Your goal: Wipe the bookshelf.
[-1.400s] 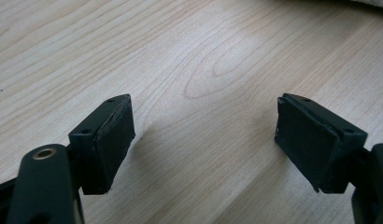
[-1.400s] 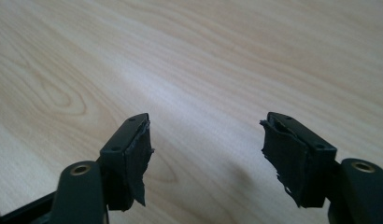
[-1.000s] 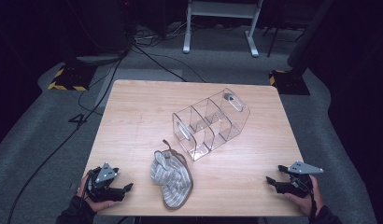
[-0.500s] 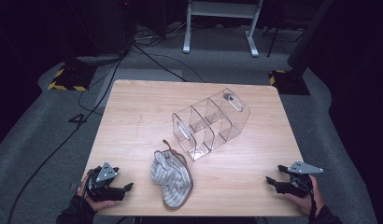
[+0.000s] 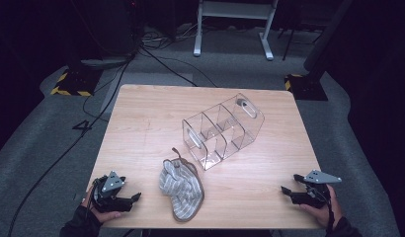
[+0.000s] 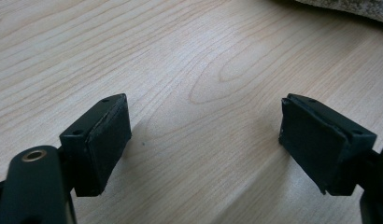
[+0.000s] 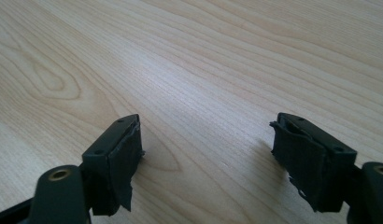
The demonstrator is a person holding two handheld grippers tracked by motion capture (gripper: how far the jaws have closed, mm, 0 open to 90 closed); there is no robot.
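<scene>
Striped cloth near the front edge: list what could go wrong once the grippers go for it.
1. The striped cloth lies crumpled close to the table front edge; a sideways nudge might push it off.
2. The clear divided organizer sits just behind it; lifting could snag its near corner.
3. The left gripper and right gripper rest low with jaws open; they may pinch only one fold.

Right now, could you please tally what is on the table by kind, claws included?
Clear plastic organizer: 1
Grey striped cloth item: 1
Claws, left claw and right claw, both open and holding nothing: 2
Total: 4
</scene>
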